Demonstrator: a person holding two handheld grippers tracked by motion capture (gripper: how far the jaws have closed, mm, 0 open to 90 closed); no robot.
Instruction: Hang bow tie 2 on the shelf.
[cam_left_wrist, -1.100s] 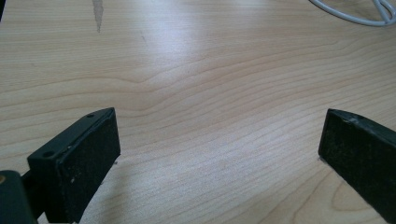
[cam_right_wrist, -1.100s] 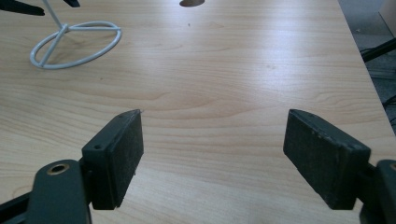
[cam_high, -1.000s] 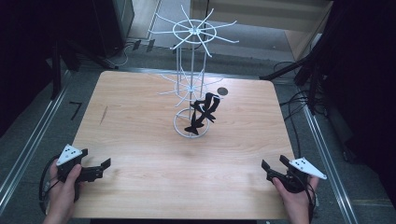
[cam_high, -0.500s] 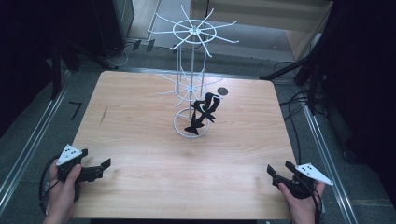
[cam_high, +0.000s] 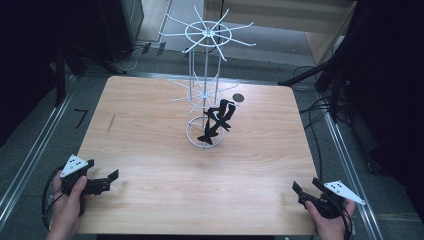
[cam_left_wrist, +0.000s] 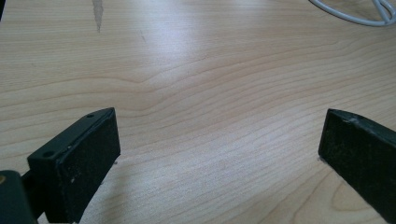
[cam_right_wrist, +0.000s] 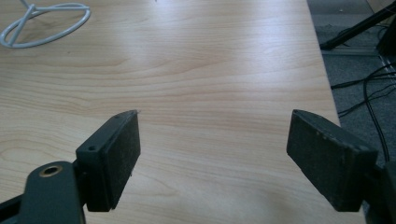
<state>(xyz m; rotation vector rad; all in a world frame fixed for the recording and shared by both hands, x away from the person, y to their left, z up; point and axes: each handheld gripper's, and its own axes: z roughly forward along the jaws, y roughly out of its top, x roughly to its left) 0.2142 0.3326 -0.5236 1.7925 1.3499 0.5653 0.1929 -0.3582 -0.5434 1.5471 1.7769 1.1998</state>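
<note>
A white wire display rack with two tiers of spokes stands on a ring base at the middle of the wooden table. Black pieces hang from its lower tier over the base; I cannot tell what they are. My left gripper rests at the near left, held by a hand, open and empty. My right gripper sits at the near right corner, also open and empty. Part of the ring base shows far off in the left gripper view and the right gripper view.
A small dark round disc lies on the table behind the rack. A short dark streak marks the wood at the left. Cables and stand legs lie on the floor past the right edge.
My right gripper has slid a little toward the near right corner. The left gripper and the rack have stayed put.
</note>
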